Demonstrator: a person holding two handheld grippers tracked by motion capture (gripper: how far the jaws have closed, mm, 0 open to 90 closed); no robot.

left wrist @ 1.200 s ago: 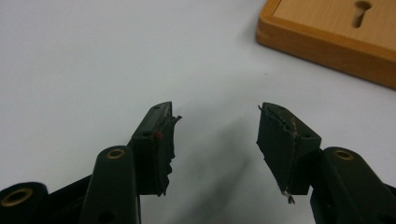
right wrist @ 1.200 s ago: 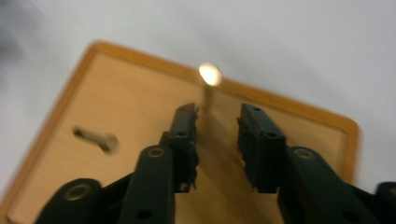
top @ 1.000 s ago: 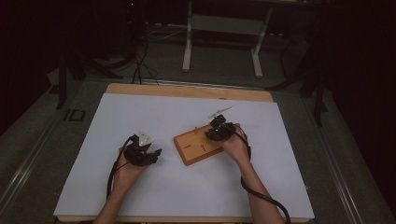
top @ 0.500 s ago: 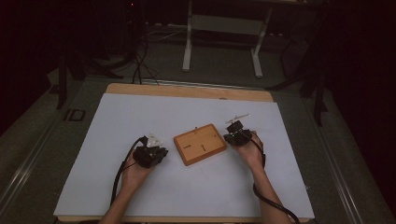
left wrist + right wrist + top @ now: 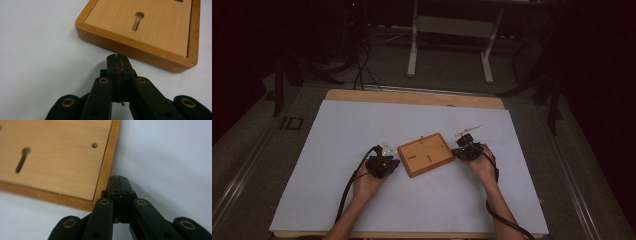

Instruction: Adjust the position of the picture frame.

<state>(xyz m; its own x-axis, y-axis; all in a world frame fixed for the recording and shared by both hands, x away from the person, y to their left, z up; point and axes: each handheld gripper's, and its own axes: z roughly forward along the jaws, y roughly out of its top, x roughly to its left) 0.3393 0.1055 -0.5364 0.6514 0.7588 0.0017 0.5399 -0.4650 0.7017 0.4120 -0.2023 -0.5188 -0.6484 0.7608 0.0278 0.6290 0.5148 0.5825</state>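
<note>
A: Bracketing the flat rectangular light-wood box with the raised darker rim (image 5: 427, 154) from both sides. It sits mid-table on the white sheet-covered table (image 5: 337, 130), turned at a slant to the table edges.

B: Tongs state?

A: Left tongs (image 5: 117, 58) pressed together, nothing between them, tip just short of the box's near rim. Right tongs (image 5: 118, 180) likewise pressed together and empty, tip at the box's rim; contact or a hair off, I can't tell from the right gripper view.

B: Why closed if they're working the box?

A: My read: closed tips make a stiff pusher. With one at each end, the box can be nudged or squared up without any gripping. The box looks too wide for the jaws to span anyway.

B: Hands?

A: In the high view the left hand (image 5: 371, 176) rests low on the sheet beside the box's left end, the right hand (image 5: 482, 162) beside the right end. Both low, which suits sliding, not lifting.

B: Box top?

A: Recessed panel with a keyhole-shaped slot (image 5: 137, 20), more slots farther off, and a small round hole (image 5: 94, 145) near the right rim. Nothing sits in any of them.

B: Risk?

A: Uneven pushing probably spins the box on the smooth sheet.
</note>
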